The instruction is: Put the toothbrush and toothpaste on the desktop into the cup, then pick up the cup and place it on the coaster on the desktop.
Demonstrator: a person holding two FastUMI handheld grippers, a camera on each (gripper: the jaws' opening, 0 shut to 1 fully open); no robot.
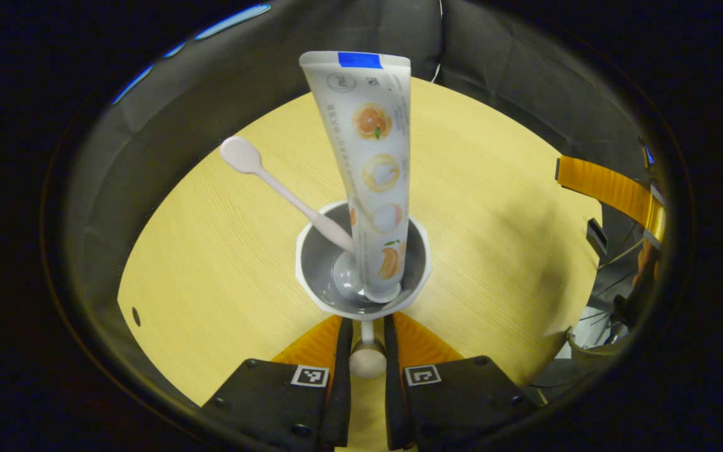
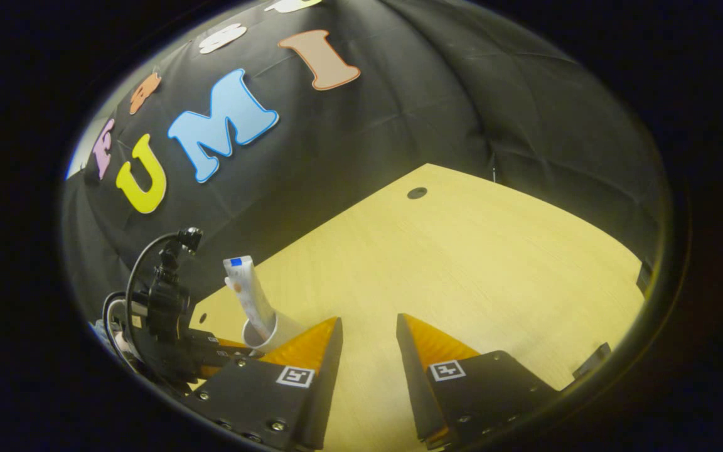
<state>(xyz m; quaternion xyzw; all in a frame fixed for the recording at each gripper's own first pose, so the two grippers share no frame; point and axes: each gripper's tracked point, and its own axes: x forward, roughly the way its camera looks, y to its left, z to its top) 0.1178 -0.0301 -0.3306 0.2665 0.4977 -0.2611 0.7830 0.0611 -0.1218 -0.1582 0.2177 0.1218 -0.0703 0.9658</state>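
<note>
In the left gripper view, one toothbrush [image 1: 286,191] is seen leaning left in one white cup [image 1: 361,263], and one toothpaste tube [image 1: 371,169] stands nearly upright beside it in the same cup. The cup's handle [image 1: 368,358] is pinched between the fingers of the left hand-held gripper [image 1: 366,351], above the wooden counter [image 1: 211,263]. In the right gripper view, the right hand-held gripper [image 2: 368,333] is held wide open and empty over the counter, the cup at its left.

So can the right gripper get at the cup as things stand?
Probably, but not cleanly. The right gripper is open with bare desk ahead, yet the cup sits off to its side, and the left gripper is already at it.
</note>
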